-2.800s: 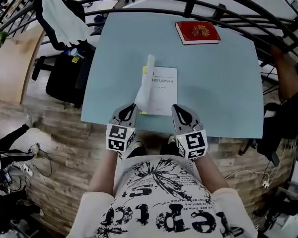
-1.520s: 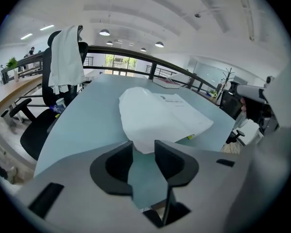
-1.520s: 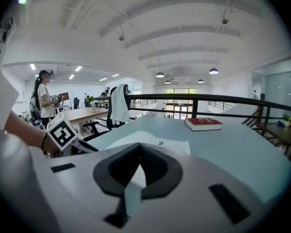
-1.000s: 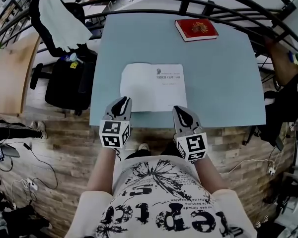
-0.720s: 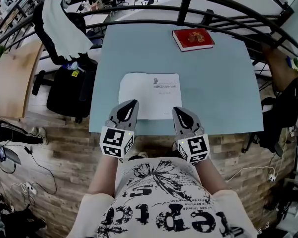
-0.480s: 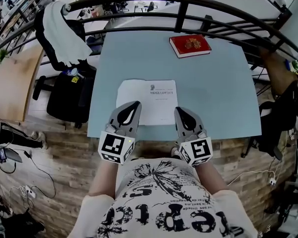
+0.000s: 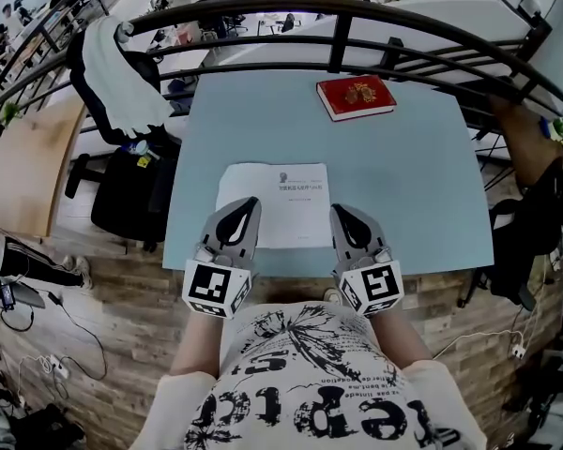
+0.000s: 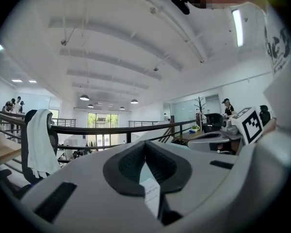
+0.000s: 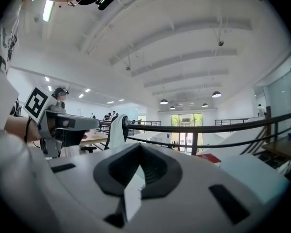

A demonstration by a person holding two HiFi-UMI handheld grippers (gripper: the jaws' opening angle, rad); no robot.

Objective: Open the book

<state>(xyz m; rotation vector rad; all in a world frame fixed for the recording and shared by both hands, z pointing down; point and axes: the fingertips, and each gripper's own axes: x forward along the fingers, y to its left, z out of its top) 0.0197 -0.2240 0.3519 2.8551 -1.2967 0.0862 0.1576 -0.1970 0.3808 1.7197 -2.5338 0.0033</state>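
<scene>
The book [image 7: 272, 204] lies flat and open on the light blue table [image 7: 422, 186], showing white pages with a little print on the right one. My left gripper [image 7: 249, 202] hovers over the book's near left corner, shut and holding nothing. My right gripper [image 7: 339, 212] hovers just off the near right corner, also shut and empty. Both are lifted off the page and point level across the table. In the left gripper view the jaws [image 8: 145, 144] meet, with a strip of printed page [image 8: 151, 194] showing below. The right gripper view shows its jaws [image 9: 139, 147] closed too.
A red book [image 7: 356, 97] lies at the table's far right. A black railing [image 7: 338, 17] curves behind the table. To the left stand a chair draped with a white cloth [image 7: 122, 73] and a black chair [image 7: 127, 195]. A person's body is at the near edge.
The half-turned cover now lies flat, so the book is open. The left jaws have shut. Both grippers have risen and drawn back toward the table's near edge.
</scene>
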